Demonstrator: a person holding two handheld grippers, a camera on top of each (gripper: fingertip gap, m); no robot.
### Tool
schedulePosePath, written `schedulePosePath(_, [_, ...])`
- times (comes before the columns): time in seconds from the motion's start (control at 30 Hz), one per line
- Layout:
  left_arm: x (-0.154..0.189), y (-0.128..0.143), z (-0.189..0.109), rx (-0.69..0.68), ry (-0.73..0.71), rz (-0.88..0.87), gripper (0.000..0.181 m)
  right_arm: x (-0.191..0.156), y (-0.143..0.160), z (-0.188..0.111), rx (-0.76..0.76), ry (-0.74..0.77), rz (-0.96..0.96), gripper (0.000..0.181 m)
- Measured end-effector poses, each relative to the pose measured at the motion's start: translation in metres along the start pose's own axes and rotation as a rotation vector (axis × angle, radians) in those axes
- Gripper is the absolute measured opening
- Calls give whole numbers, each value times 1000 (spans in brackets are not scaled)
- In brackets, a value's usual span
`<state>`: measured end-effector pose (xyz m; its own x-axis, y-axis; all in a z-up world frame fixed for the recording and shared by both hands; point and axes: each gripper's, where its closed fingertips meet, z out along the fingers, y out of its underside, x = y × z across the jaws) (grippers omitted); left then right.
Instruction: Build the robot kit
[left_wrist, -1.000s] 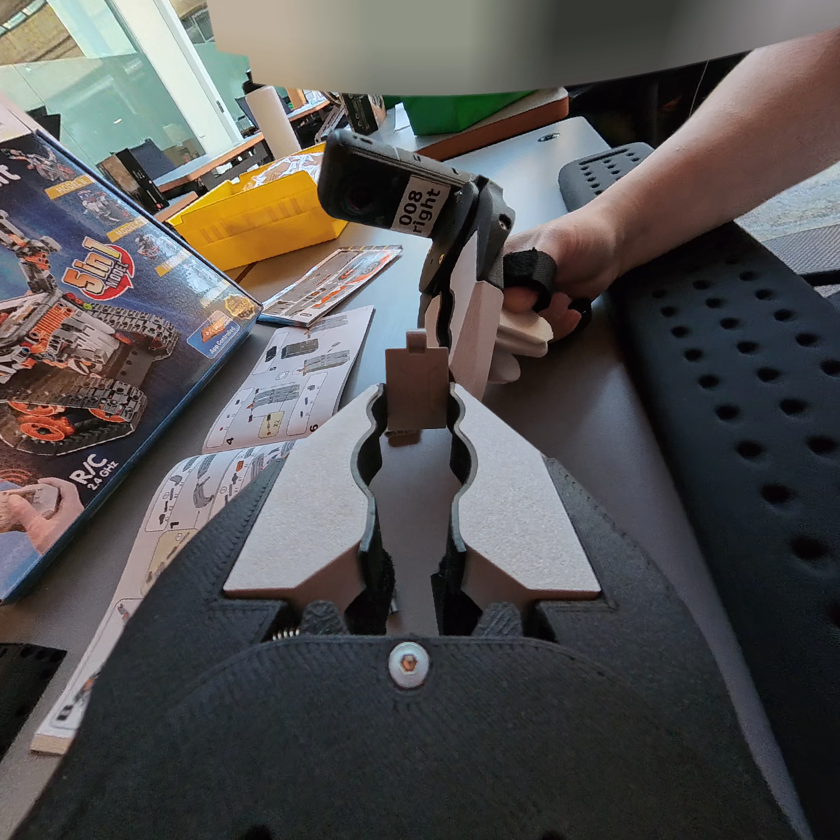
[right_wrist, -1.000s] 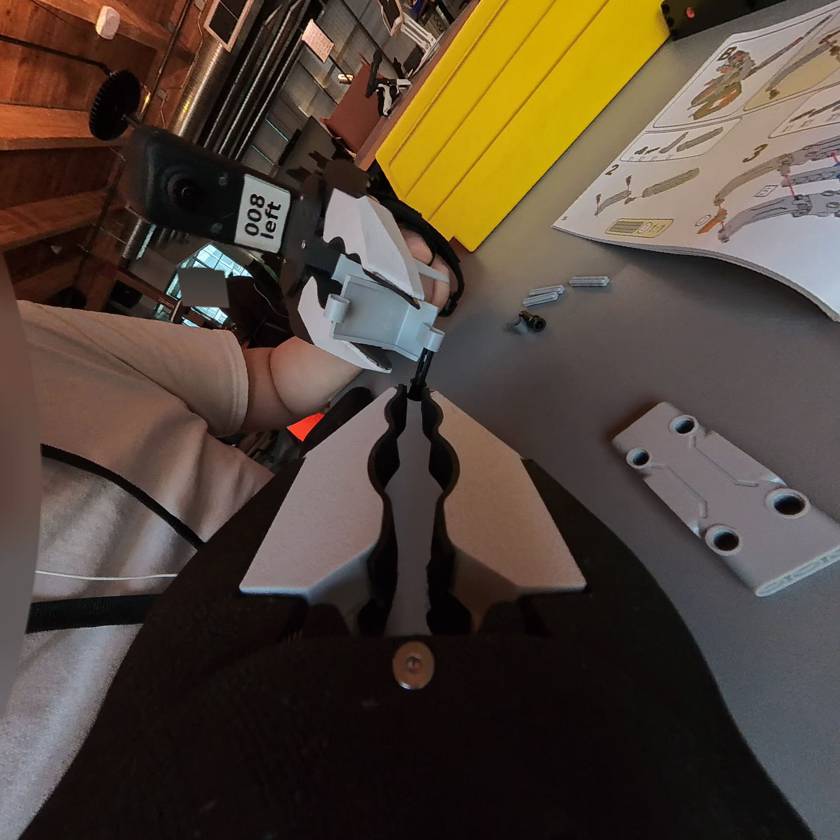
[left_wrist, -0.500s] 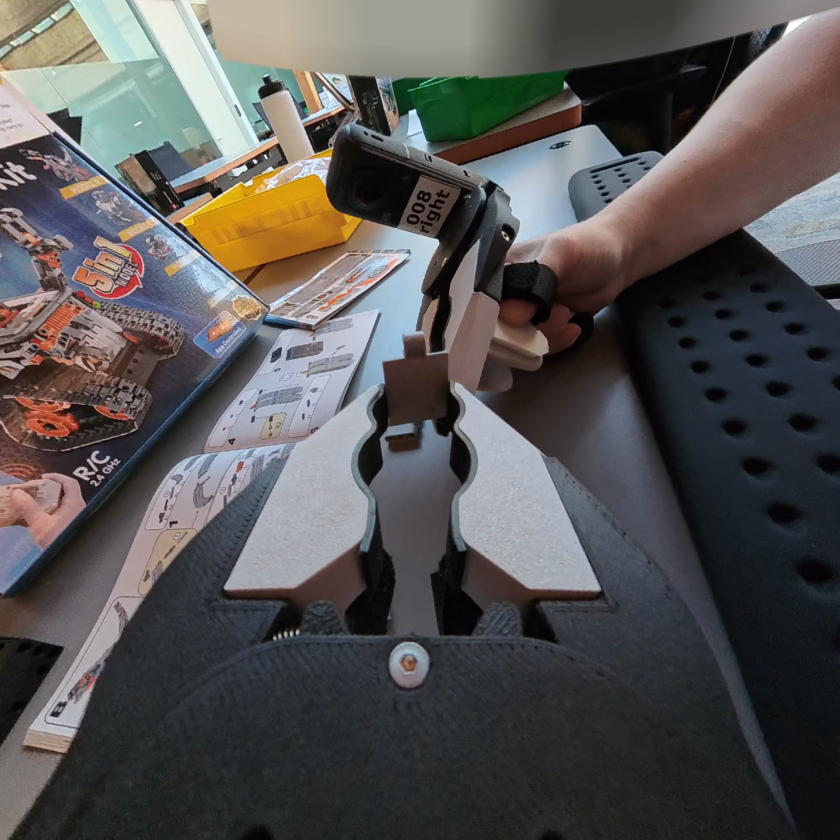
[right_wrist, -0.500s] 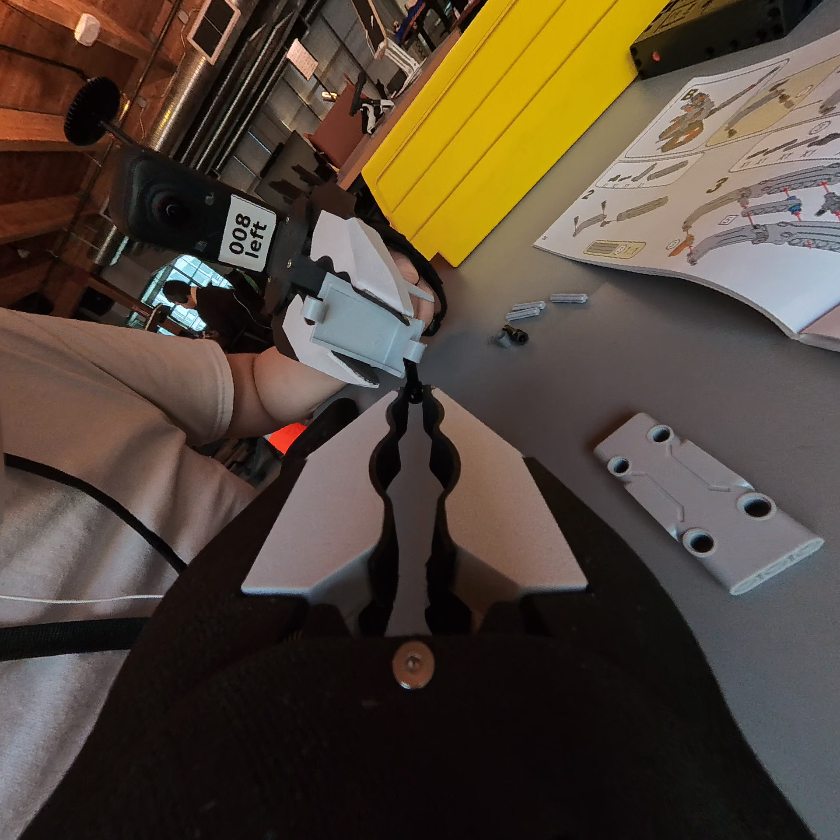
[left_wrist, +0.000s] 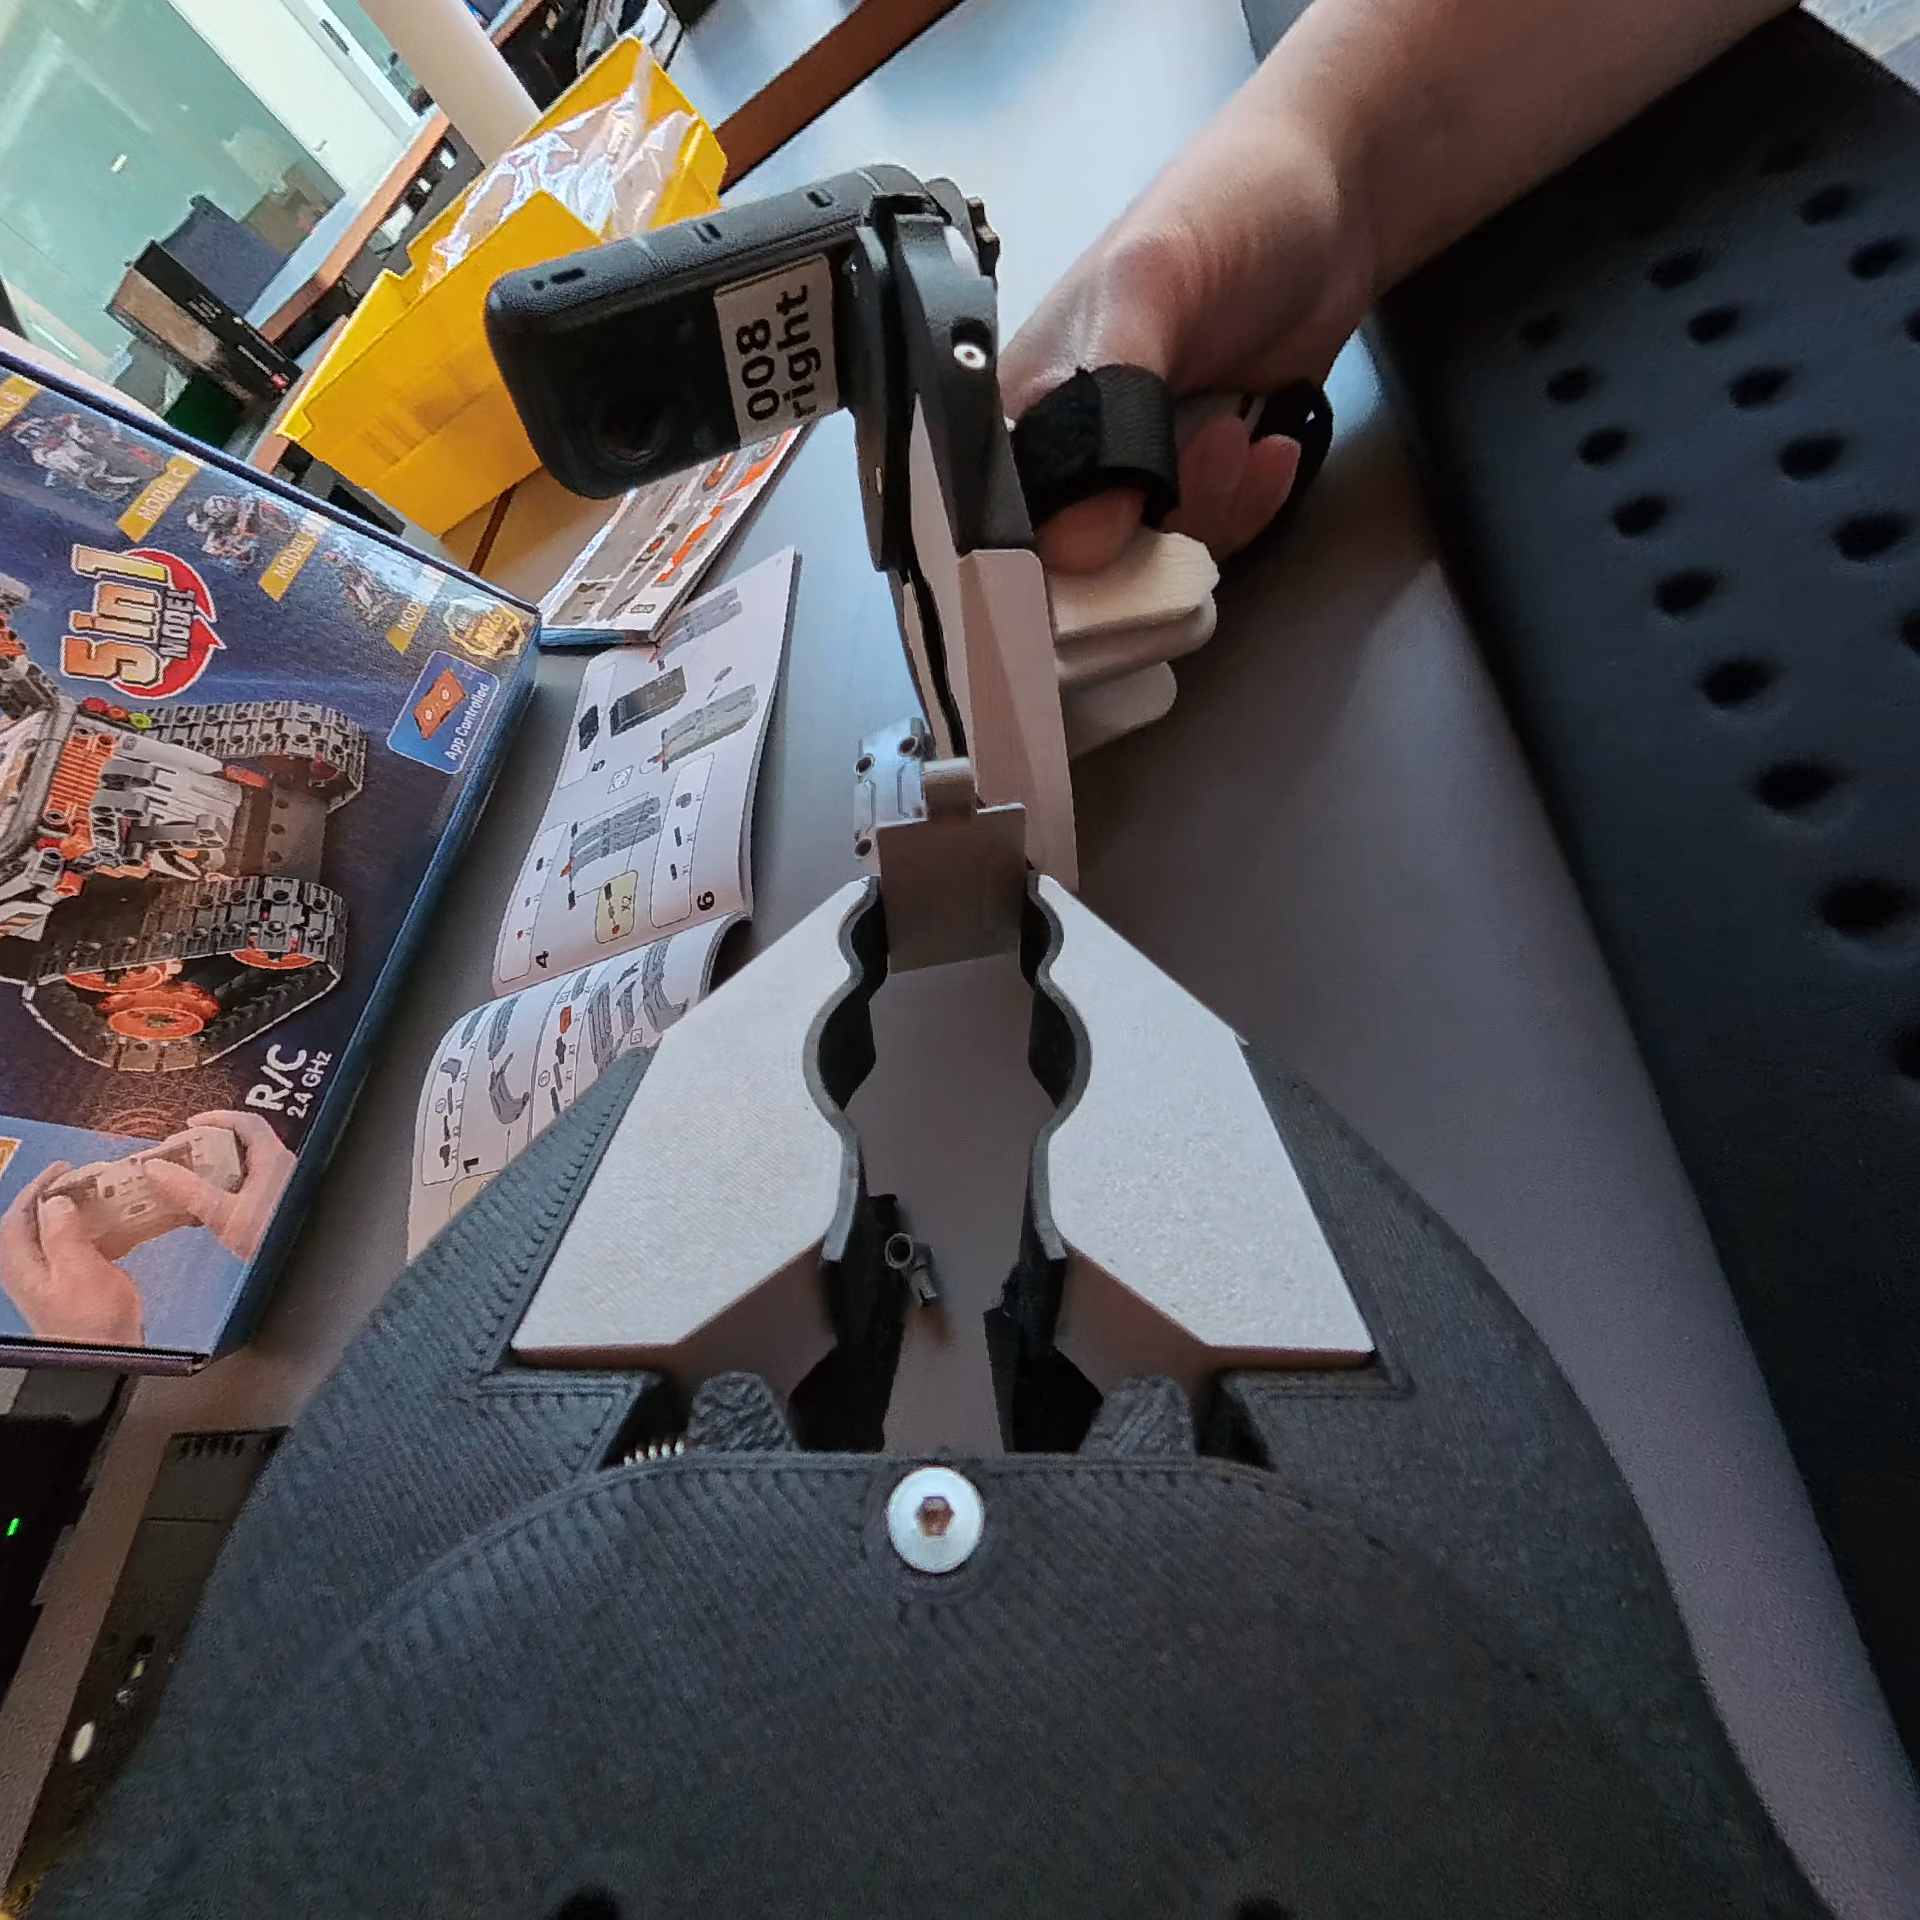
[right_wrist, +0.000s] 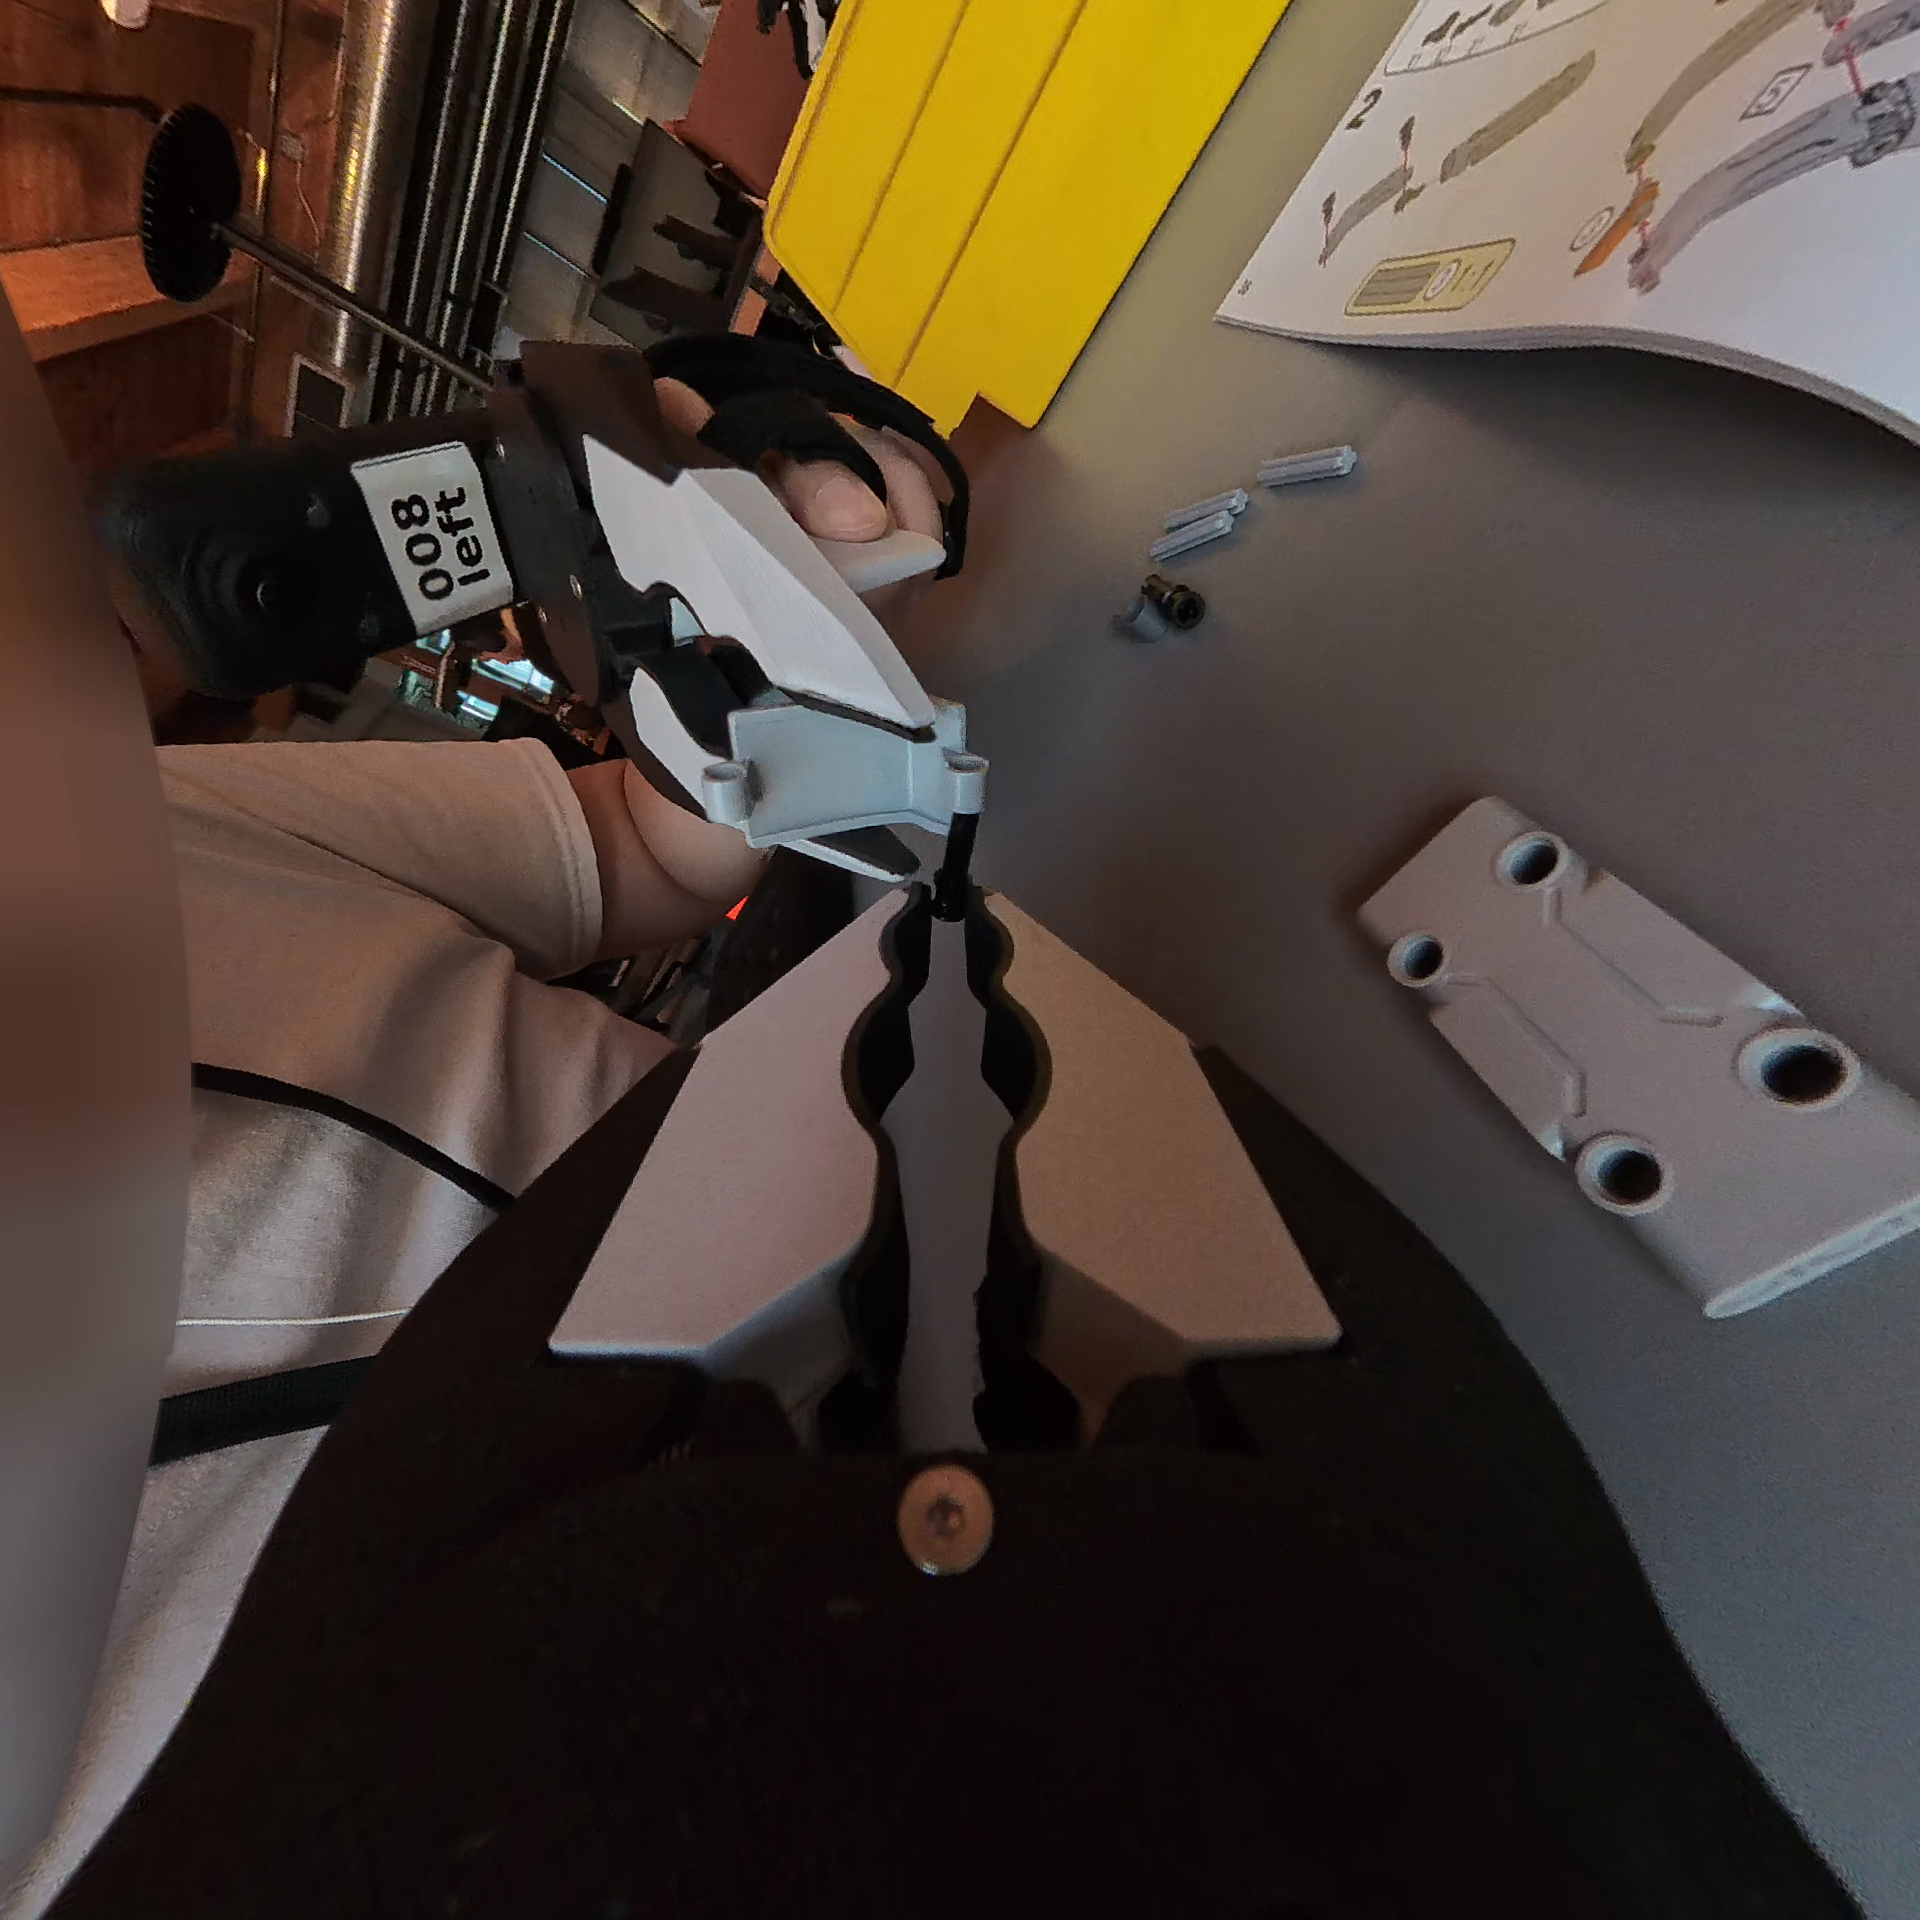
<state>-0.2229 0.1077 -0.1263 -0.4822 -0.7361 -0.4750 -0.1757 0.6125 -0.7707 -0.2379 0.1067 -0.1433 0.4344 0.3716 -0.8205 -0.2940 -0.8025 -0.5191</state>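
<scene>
Grey panel piece (right_wrist: 831, 774) – flat plastic, small round lugs at its corners – is clamped between the fingertips of the left gripper (right_wrist: 873, 790), held in the air above the grey table (right_wrist: 1299, 727). In the left wrist view the same panel (left_wrist: 940, 883) sits edge-on between the two fingertips, which press on its sides.

A thin black pin (right_wrist: 951, 868) is pinched at the very tip of the right gripper (right_wrist: 943, 906), whose fingers are nearly pressed together. The pin's far end touches the underside of the panel's right-hand lug; whether it has entered the hole I cannot tell. From the left wrist view the right gripper (left_wrist: 951, 774) stands just beyond the panel, fingertips pointing down at it, with a hand (left_wrist: 1195, 343) on its handle.

On the table, right of the grippers: a second, longer grey panel (right_wrist: 1621, 1060) with four round holes, lying flat. Farther off, three short grey axle pieces (right_wrist: 1247, 499) and one small black-and-grey connector (right_wrist: 1164, 608) – loose, close together. An open instruction booklet (right_wrist: 1610, 177) lies at the far right; a yellow bin (right_wrist: 987, 177) stands behind. Left wrist view adds a blue toy box (left_wrist: 208, 831) at left, leaning, and a black perforated pad (left_wrist: 1714, 623) at right.
</scene>
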Motion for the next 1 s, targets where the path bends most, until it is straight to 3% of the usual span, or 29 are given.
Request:
schedulePosePath(0.4, [9,4,-1,33,127,-161,24,5,11,5,-71,69,-63,4])
schedulePosePath(1.0, [24,10,-2,-39,188,-110,24,5,25,10,-187,61,-57,4])
